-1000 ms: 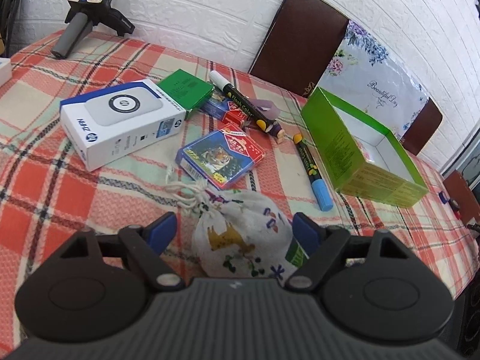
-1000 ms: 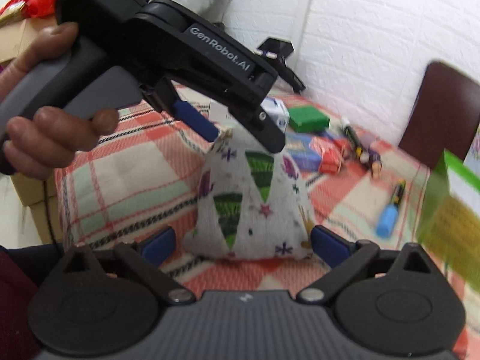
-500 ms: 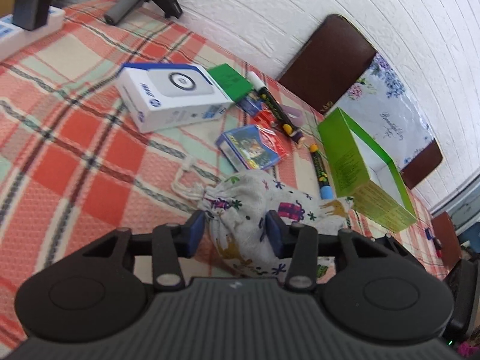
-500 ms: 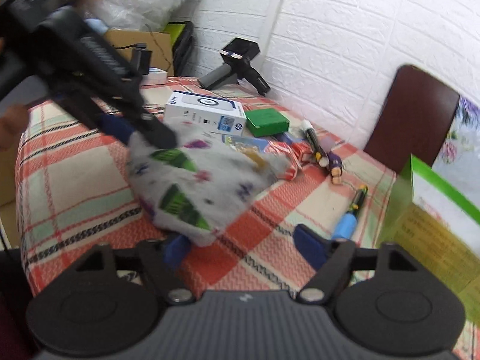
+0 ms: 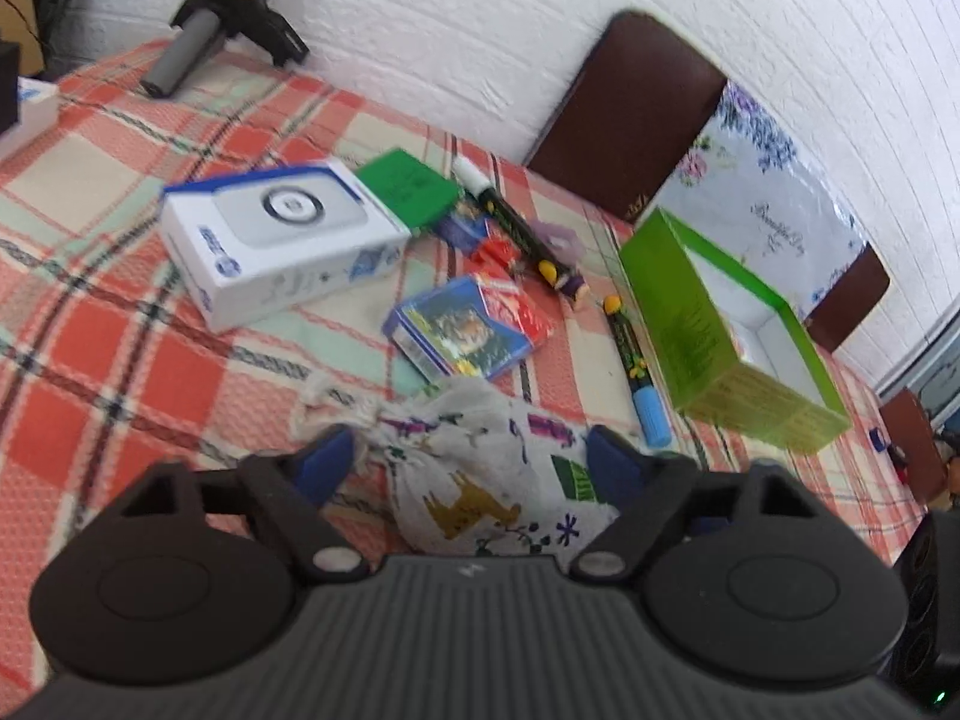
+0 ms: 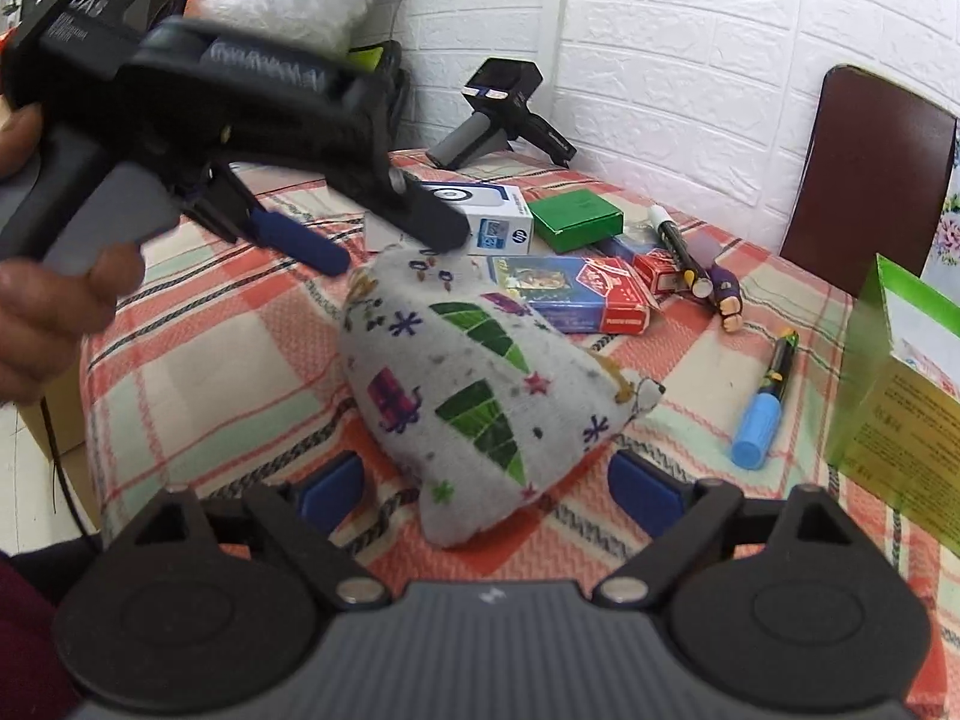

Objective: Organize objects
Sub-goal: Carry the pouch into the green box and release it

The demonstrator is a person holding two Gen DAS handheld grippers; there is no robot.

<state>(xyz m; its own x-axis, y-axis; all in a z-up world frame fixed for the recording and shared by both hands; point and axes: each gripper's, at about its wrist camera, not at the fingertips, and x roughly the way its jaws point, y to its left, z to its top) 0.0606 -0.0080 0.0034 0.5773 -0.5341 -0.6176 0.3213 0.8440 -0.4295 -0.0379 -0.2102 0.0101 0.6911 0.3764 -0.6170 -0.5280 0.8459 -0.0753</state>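
A white cloth pouch (image 5: 474, 480) printed with trees and gifts lies on the plaid tablecloth (image 5: 120, 348), its drawstring neck toward the left hand. My left gripper (image 5: 471, 459) straddles it; the jaws are opening and the blue pads stand off the fabric. In the right wrist view the pouch (image 6: 480, 372) leans over, with the left gripper (image 6: 390, 246) at its top and a hand (image 6: 54, 294) on the handle. My right gripper (image 6: 489, 486) straddles the pouch's base, jaws opening, pads clear of it.
An open green box (image 5: 690, 324) stands to the right. A white carton (image 5: 282, 240), a small green box (image 5: 408, 186), card packs (image 5: 462, 336) and markers (image 5: 636, 372) lie beyond the pouch. A spare gripper device (image 5: 222, 12) and a brown chair (image 5: 624, 120) stand at the wall.
Half a second ago the left jaws pinched the pouch near its neck and held it tilted off the cloth. Now they have spread and the pouch rests on the table. The right jaws widened slightly.
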